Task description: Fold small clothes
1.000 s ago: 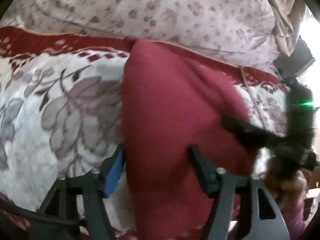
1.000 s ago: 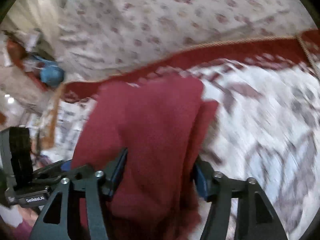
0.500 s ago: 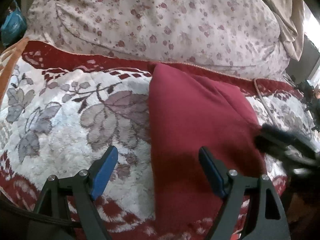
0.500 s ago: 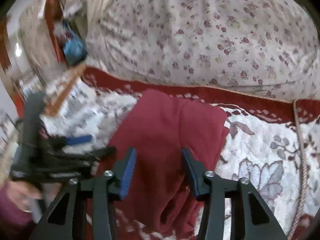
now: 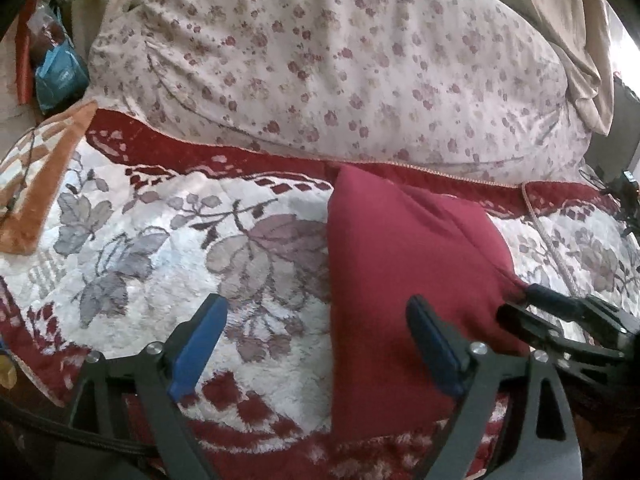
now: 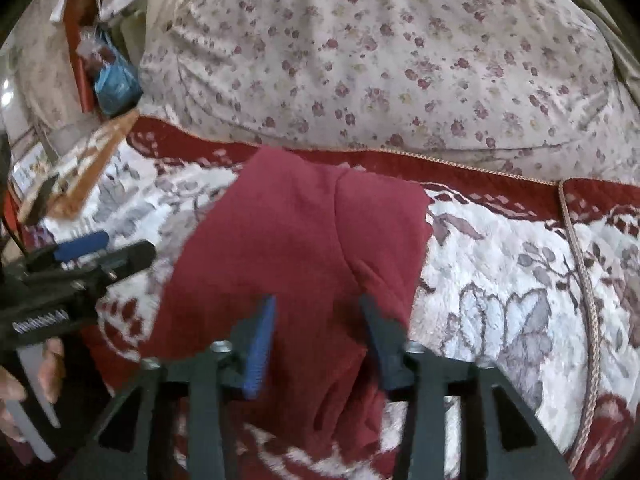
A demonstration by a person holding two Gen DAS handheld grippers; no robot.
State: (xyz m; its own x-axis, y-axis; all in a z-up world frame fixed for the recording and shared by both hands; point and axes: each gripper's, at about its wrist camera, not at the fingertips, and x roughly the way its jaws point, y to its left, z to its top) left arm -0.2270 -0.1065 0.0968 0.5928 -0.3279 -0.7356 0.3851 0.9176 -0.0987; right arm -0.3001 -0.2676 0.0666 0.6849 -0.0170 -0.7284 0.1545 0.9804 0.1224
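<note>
A folded dark red garment point(image 5: 404, 264) lies flat on the floral blanket point(image 5: 160, 248); it also shows in the right wrist view point(image 6: 288, 248). My left gripper point(image 5: 316, 344) is open and empty, its right finger over the garment's near left part, its left finger over the blanket. My right gripper point(image 6: 316, 332) is open, its fingers above the garment's near edge, holding nothing. In the left wrist view the right gripper's fingers point(image 5: 560, 312) sit at the garment's right edge. In the right wrist view the left gripper point(image 6: 80, 256) is left of the garment.
A large flowered pillow point(image 5: 340, 60) lies behind the blanket. A rope cord point(image 6: 584, 280) runs down the blanket at the right. An orange-edged cloth point(image 5: 44, 168) and a blue packet point(image 5: 60, 76) are at the far left.
Both grippers let go of the red garment and pulled back. The garment went from lifted to lying flat on the blanket. The left gripper opened wide.
</note>
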